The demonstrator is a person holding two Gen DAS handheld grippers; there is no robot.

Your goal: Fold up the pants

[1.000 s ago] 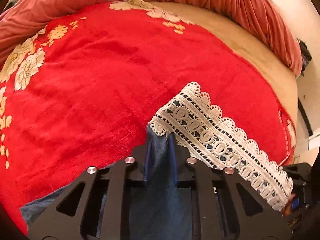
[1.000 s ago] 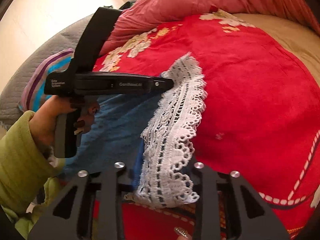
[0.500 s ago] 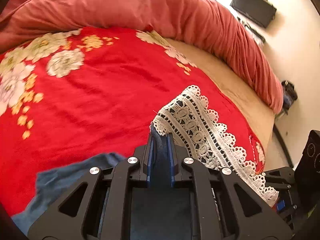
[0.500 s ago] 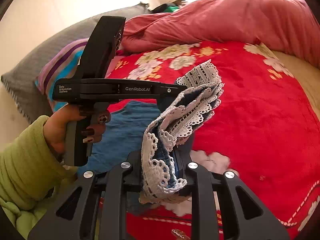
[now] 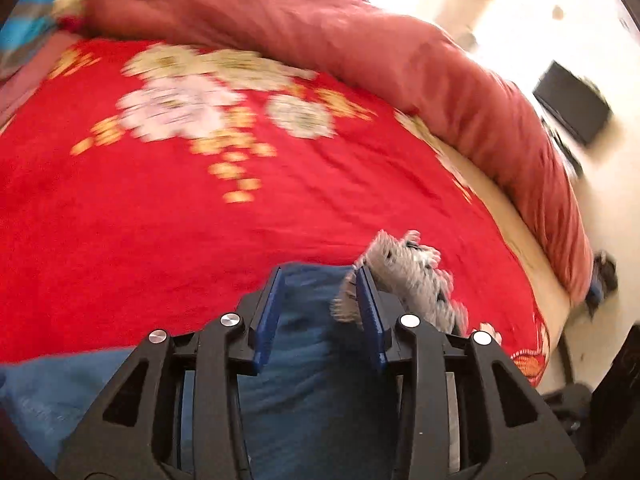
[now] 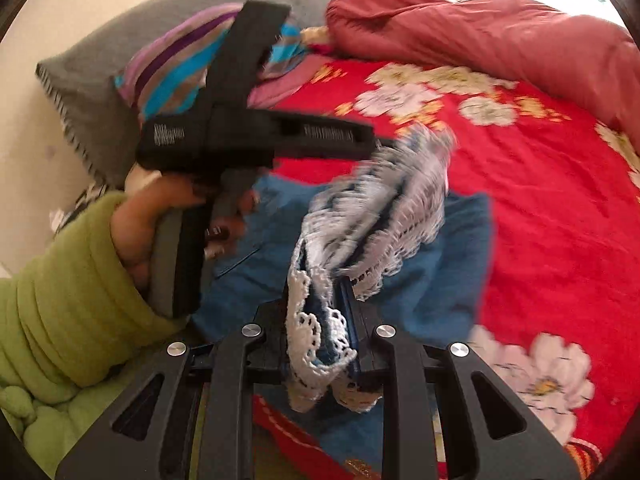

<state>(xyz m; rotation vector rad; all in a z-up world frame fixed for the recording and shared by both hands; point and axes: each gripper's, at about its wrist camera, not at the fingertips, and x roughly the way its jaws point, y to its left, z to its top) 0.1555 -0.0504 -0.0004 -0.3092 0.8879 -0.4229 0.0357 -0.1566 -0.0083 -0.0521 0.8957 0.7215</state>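
We see the blue pants lying on the bed, on a red blanket printed with pale flowers. Our left gripper has its jaws standing wide apart: the blue denim shows between the two blue pads, and the white lace hem lies against the outer side of the right-hand pad, so nothing is pinched there. Our right gripper has its jaws narrow, closed on a bunch of lace hem and denim, which rises from the jaws and hangs above the flat part of the pants, blurred at its far end. In the right wrist view the left hand, in a green sleeve, grips the handle of the left tool, whose black body reaches across towards the lifted lace. Beyond the blanket a rolled pink-red duvet runs along the far side of the bed, and a striped pillow leans on a grey cushion at the head end. To the right in the left wrist view a bare tan strip of mattress shows between blanket and duvet, and a dark box sits on the pale floor beyond.
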